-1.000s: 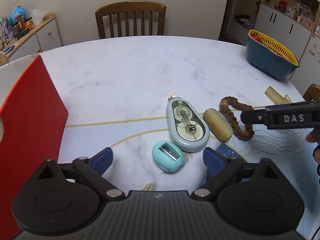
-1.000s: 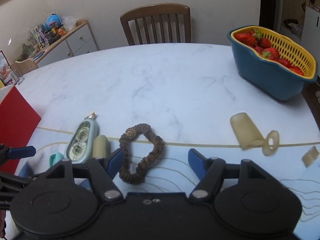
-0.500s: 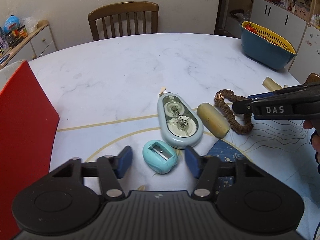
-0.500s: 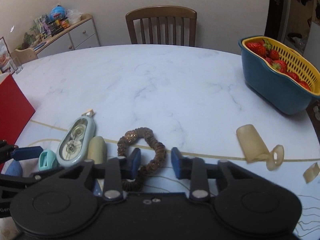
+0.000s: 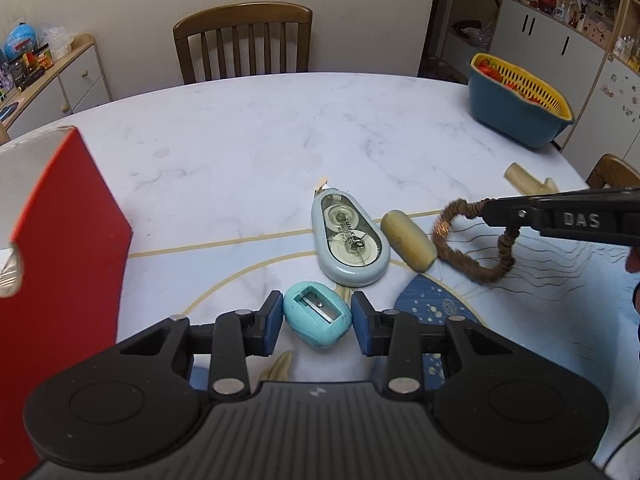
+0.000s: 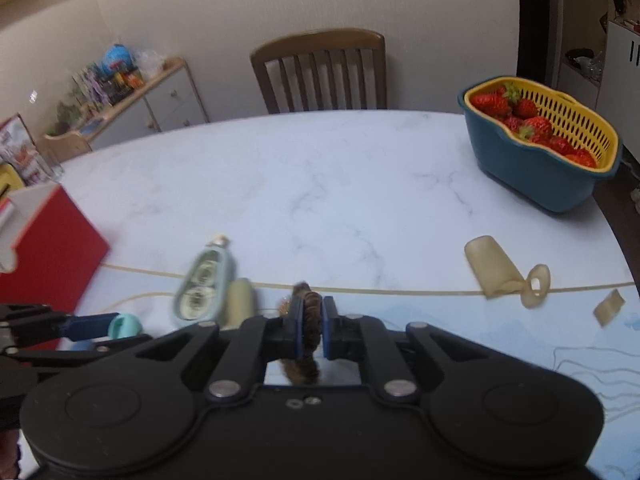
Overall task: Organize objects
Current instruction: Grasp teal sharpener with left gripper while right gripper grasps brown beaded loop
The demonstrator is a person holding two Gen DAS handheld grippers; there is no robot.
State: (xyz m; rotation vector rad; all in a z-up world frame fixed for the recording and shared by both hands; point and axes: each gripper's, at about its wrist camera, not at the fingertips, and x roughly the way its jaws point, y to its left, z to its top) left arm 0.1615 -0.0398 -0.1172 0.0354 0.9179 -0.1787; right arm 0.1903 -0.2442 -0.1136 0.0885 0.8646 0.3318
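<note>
Pencil sharpener (image 5: 318, 314) clamped in left gripper (image 5: 318, 322) jaws, hair scrunchie (image 6: 307, 322) pinched in right gripper (image 6: 311, 326) jaws: best lifted straight off worktop (image 5: 260, 140), avoiding correction-tape dispenser (image 5: 349, 242).

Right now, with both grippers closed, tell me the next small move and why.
Probably lift both a little higher, then carry toward the red box. The left gripper has just closed on the teal pencil sharpener, and the right gripper has just closed on the brown hair tie, whose loop hangs partly off the table in the left wrist view.
</note>
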